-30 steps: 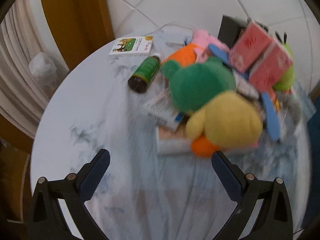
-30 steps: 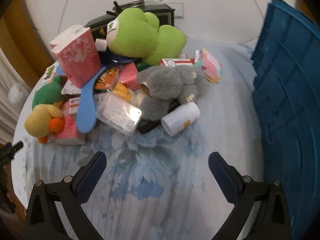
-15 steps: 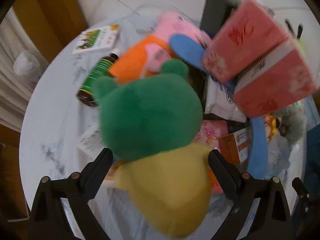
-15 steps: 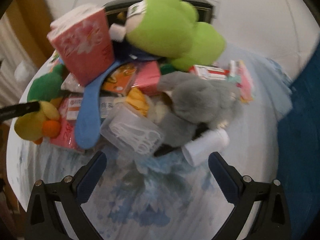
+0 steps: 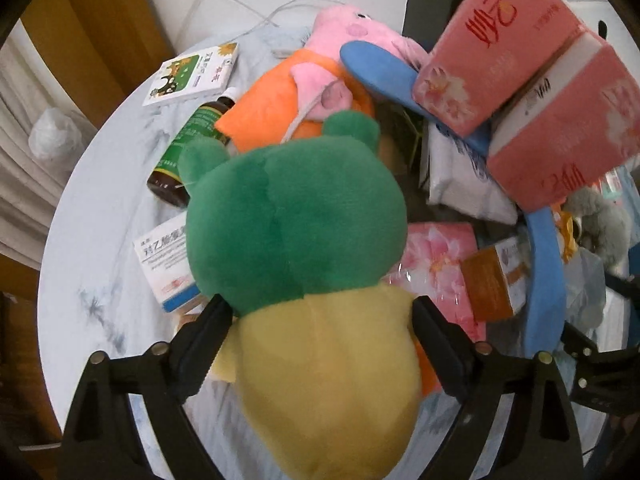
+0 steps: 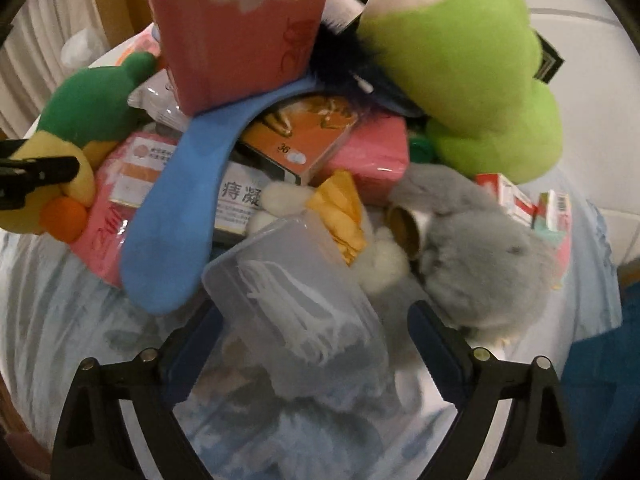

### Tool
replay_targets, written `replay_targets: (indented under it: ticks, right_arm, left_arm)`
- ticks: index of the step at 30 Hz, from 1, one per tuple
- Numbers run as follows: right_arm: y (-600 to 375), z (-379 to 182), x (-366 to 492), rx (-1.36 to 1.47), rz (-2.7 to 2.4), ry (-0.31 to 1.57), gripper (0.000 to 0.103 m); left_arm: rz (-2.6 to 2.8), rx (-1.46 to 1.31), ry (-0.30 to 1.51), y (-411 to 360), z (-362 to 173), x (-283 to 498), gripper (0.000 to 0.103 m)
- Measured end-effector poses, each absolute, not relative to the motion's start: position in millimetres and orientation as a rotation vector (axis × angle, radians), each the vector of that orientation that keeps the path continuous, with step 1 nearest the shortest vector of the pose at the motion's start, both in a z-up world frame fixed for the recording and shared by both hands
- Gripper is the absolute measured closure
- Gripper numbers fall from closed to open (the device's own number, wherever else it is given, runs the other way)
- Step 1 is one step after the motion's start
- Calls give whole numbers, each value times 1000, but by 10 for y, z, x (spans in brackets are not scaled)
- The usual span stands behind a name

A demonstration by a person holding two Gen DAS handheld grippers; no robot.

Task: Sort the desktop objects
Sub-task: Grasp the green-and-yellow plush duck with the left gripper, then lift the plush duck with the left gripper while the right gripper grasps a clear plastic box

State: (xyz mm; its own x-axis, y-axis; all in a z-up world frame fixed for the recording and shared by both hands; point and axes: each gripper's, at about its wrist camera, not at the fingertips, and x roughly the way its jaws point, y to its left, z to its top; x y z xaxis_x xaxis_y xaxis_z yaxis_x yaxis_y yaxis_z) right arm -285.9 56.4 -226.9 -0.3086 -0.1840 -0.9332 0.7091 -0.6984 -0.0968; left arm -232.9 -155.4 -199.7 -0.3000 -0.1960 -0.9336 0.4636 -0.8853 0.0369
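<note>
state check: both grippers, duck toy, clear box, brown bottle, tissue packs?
Left gripper: jaws closing around duck toy.
Right gripper: jaws closing around clear box, lid shut.
Brown bottle: lying, capped.
Tissue packs: tilted atop the pile.

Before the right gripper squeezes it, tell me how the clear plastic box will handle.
The clear plastic box, between the closing right gripper, looks thin-walled, so it may flex or slip. It seems nearly empty, so probably light. The blue shoehorn lies alongside, so lifting might nudge it.
</note>
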Motion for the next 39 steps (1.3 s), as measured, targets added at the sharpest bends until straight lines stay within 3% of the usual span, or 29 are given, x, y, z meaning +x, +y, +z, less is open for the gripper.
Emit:
replay_targets:
  ticks: [1, 4, 14, 21, 25, 30, 33, 39]
  right_arm:
    - [552, -2300, -2874, 1373, -2033, 670, 32]
    - [569, -2273, -2857, 1382, -2032, 617, 35]
    - [926, -1645, -2407, 1308, -2125, 452, 36]
    - [1063, -1127, -2035, 1209, -2214, 423, 35]
    - [1159, -1093, -1768, 1241, -2226, 407, 35]
    - [1322, -1427, -1527, 1370, -2167, 378, 35]
    - [1399, -1645, -1421, 1443, -2135, 352, 35]
    - [1549, -1902, -1289, 1513, -2093, 317, 35]
  left_arm:
    - [-2222, 1537, 334, -1553, -1996, -2333, 14]
    - [-2258, 1493, 333, -1493, -1905, -2236, 32]
    - [-2455, 1328, 283, -1108, -1305, -1568, 44]
    - [-2578, 1249, 257, -818, -923, -1109, 61]
    - [-2584, 1332, 300, -765, -1054, -874, 59]
    - [-2446, 1552, 321, -747, -1590, -648, 56]
    - [-2376, 1616, 388, -787, -1783, -489, 36]
    - [-2335, 1640, 376, -744, -1834, -361, 33]
